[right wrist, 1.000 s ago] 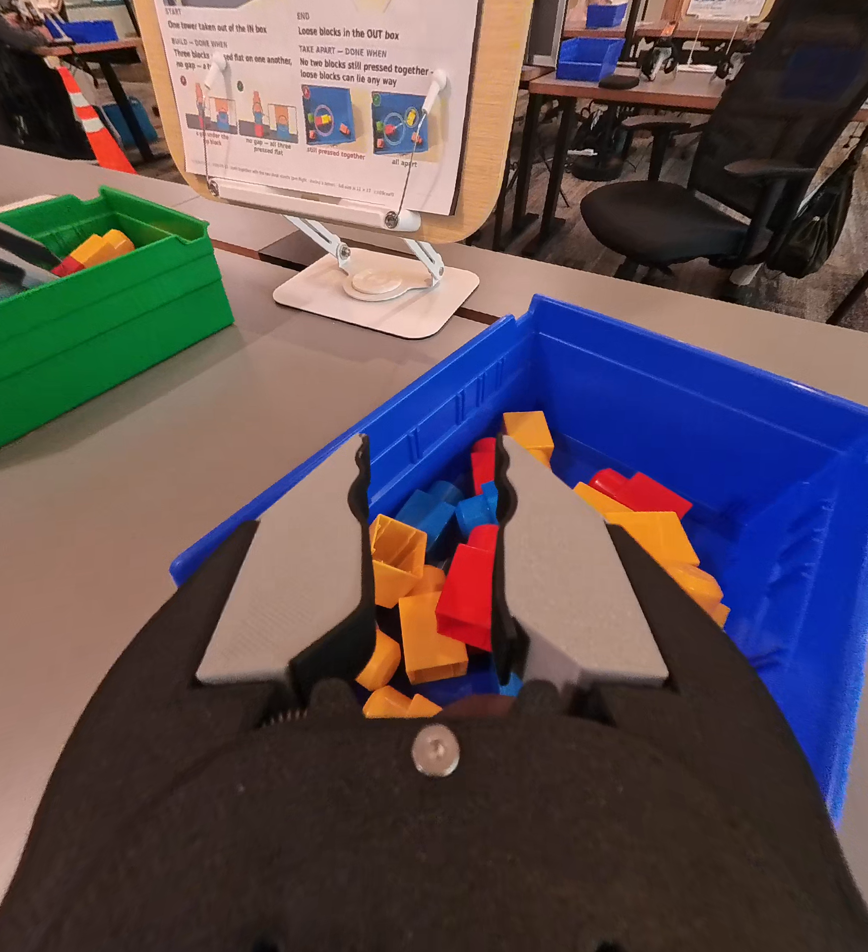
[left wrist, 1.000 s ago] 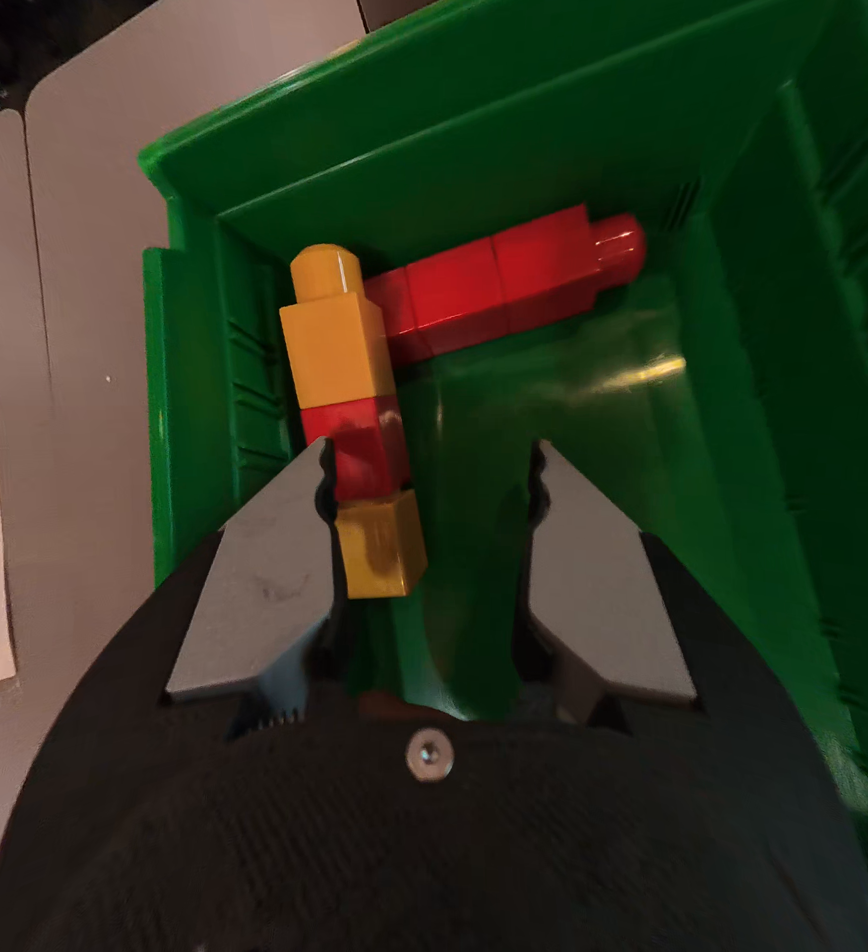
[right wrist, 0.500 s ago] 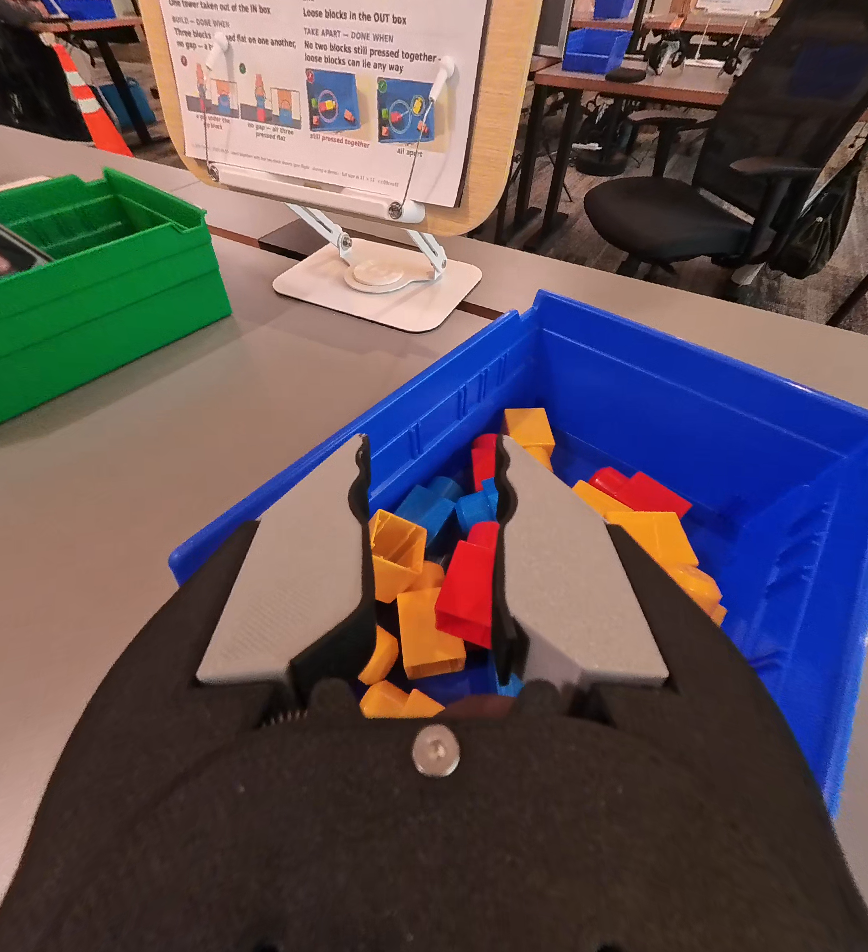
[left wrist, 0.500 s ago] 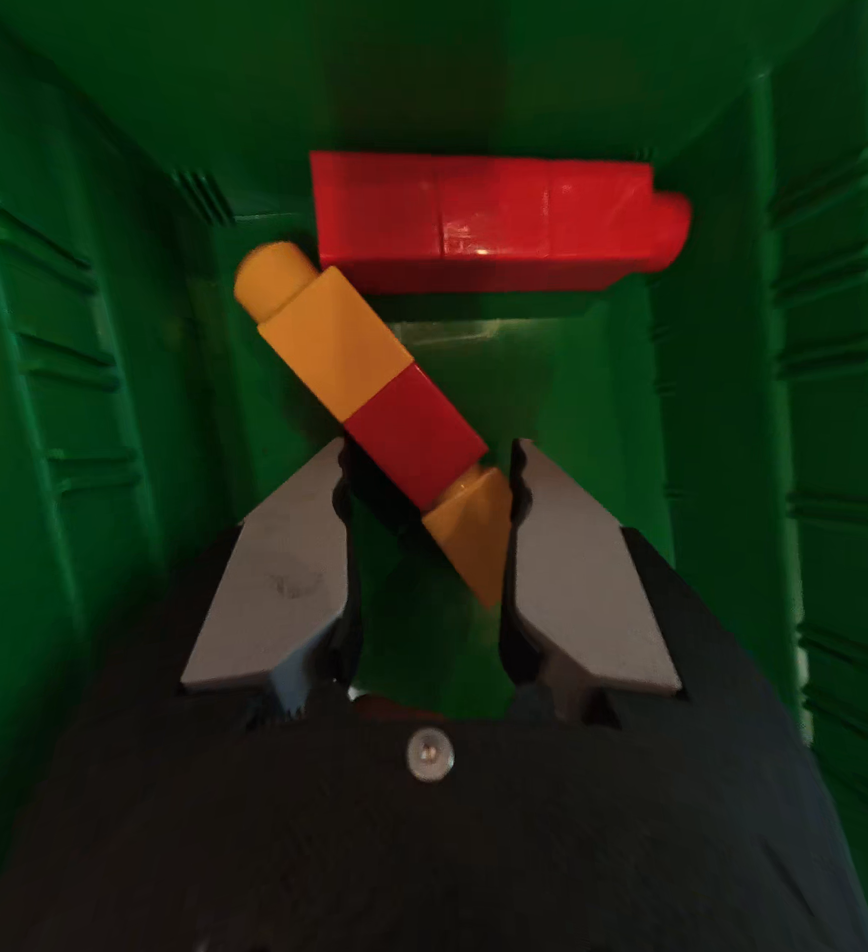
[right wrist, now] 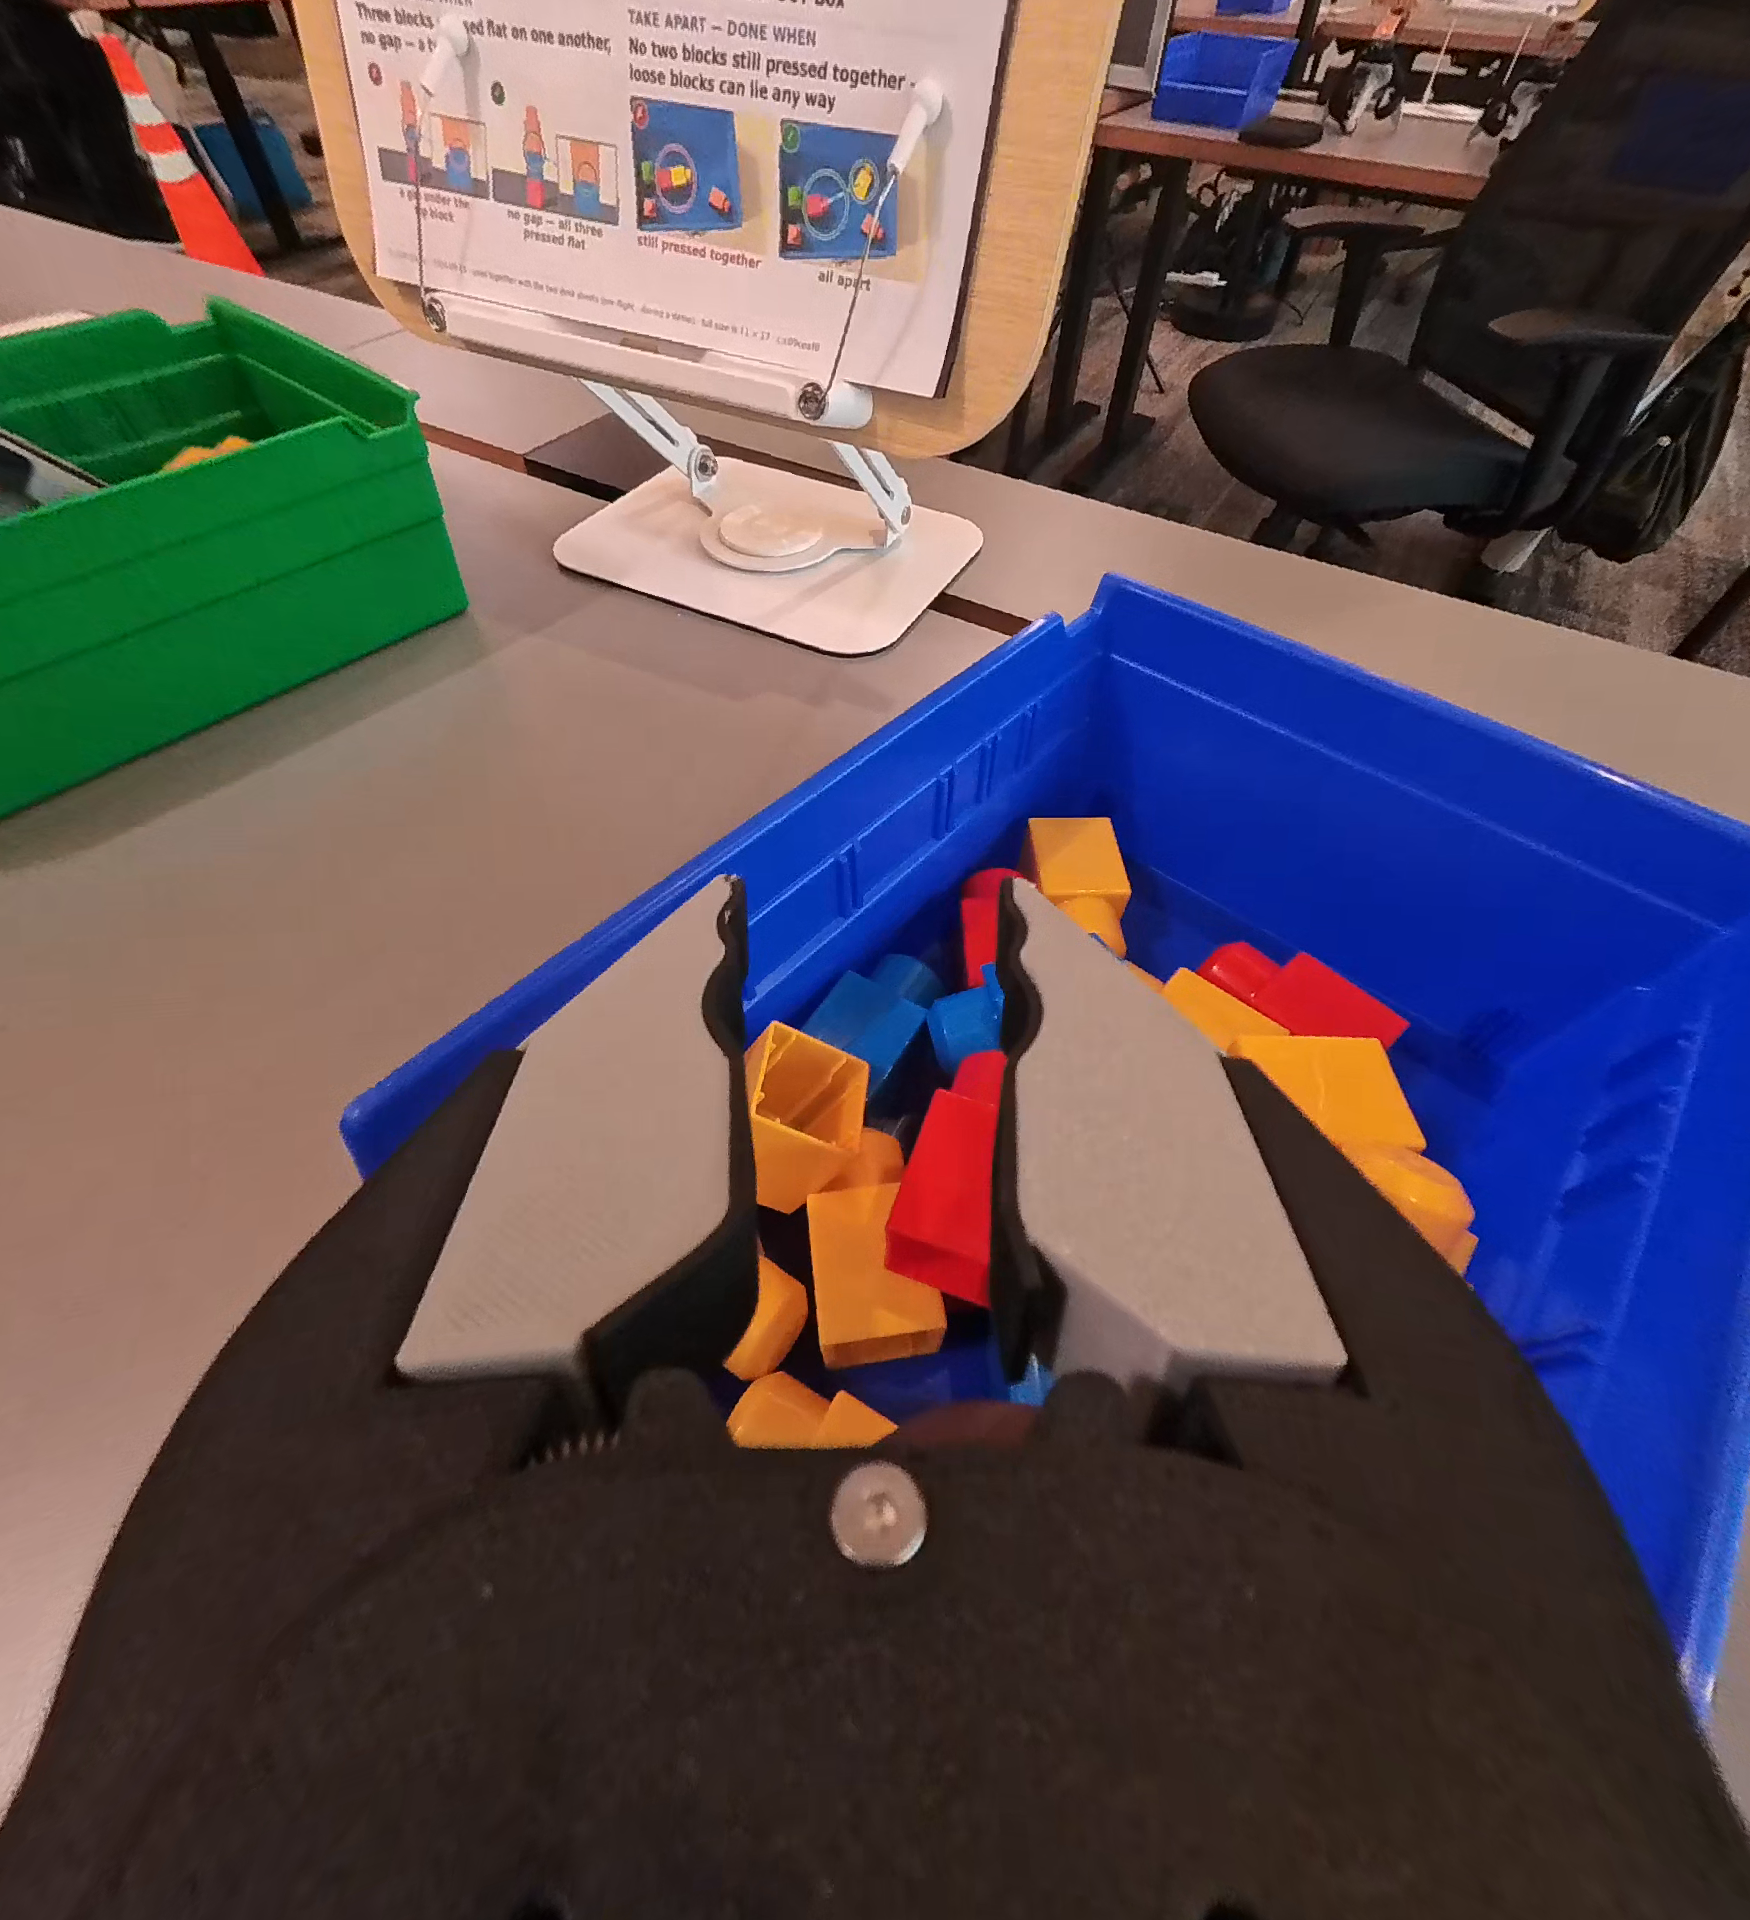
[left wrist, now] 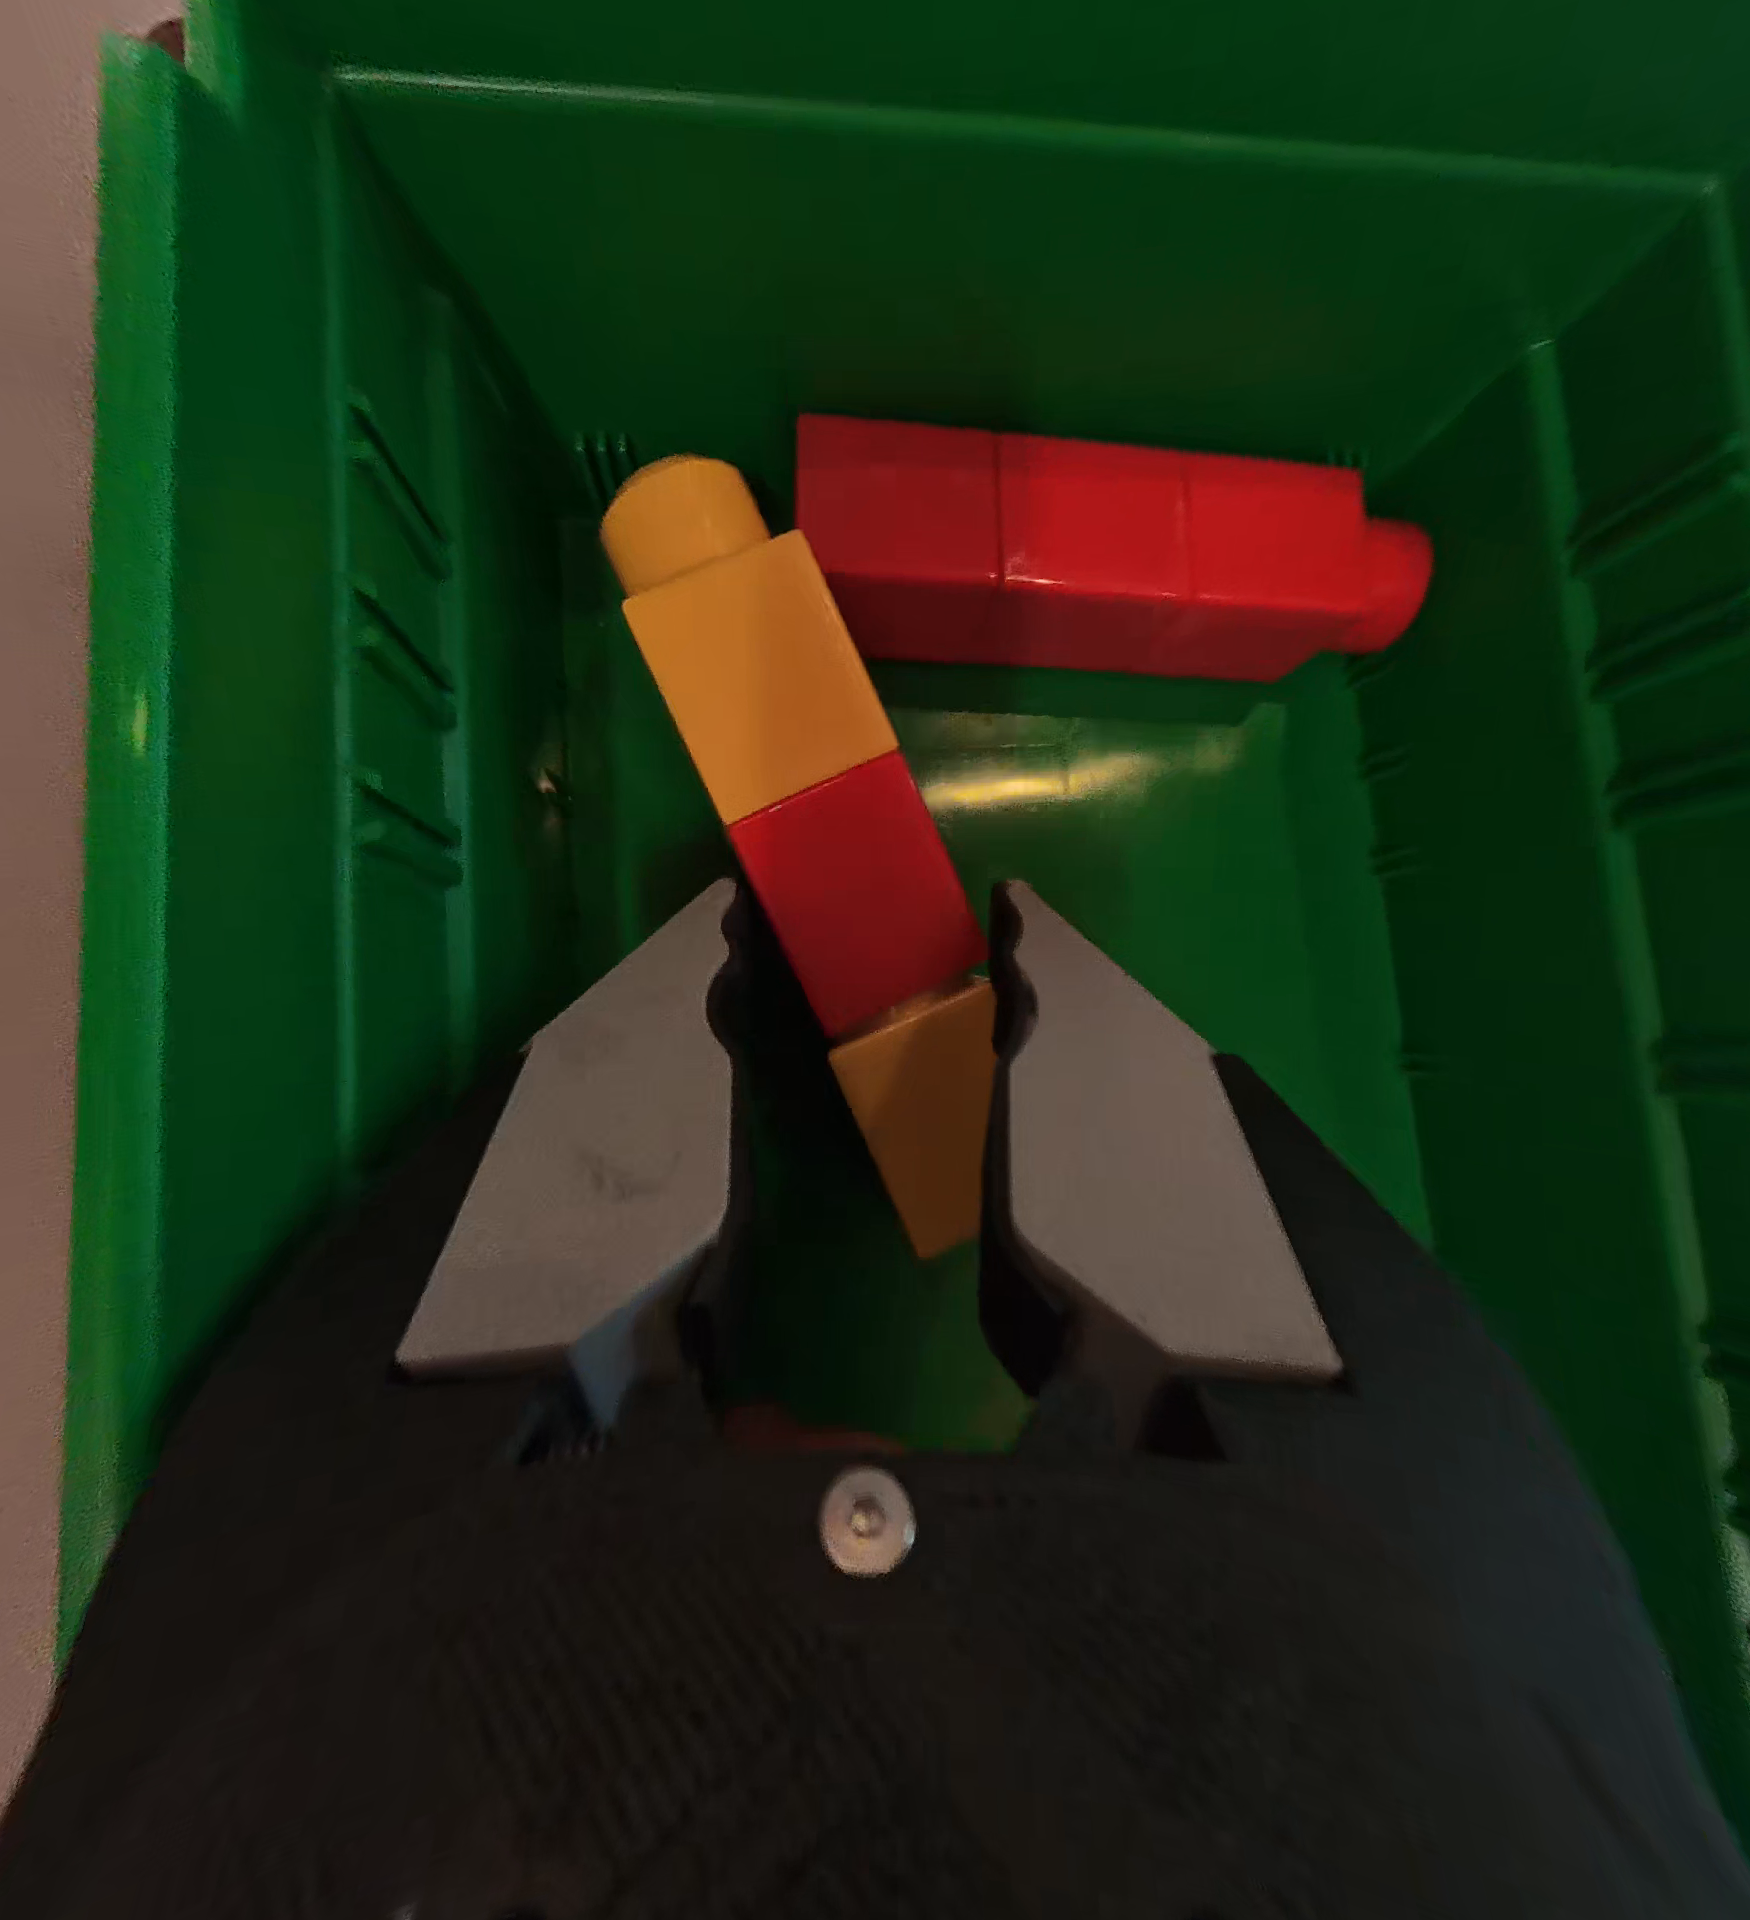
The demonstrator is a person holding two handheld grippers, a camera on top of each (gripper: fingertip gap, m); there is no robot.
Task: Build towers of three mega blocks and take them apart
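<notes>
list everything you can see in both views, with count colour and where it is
green bin: 1, green, on the table at left, around the left gripper
mixed tower: 1, yellow-red-yellow, tilted in the green bin, its lower end between the left gripper's fingers
red tower: 1, all red, lying along the green bin's far wall
blue bin: 1, blue, on the table below the right gripper
loose blocks: many, yellow, red and blue, piled in the blue bin
instruction board: 1, white sheet on a wooden panel with a white stand, behind the bins
table: 1, grey
office chair: 1, black, behind the table
traffic cone: 1, orange and white, far left
left gripper: 1, grey fingers, closed around the mixed tower
right gripper: 1, grey fingers, parted, holding nothing
</notes>
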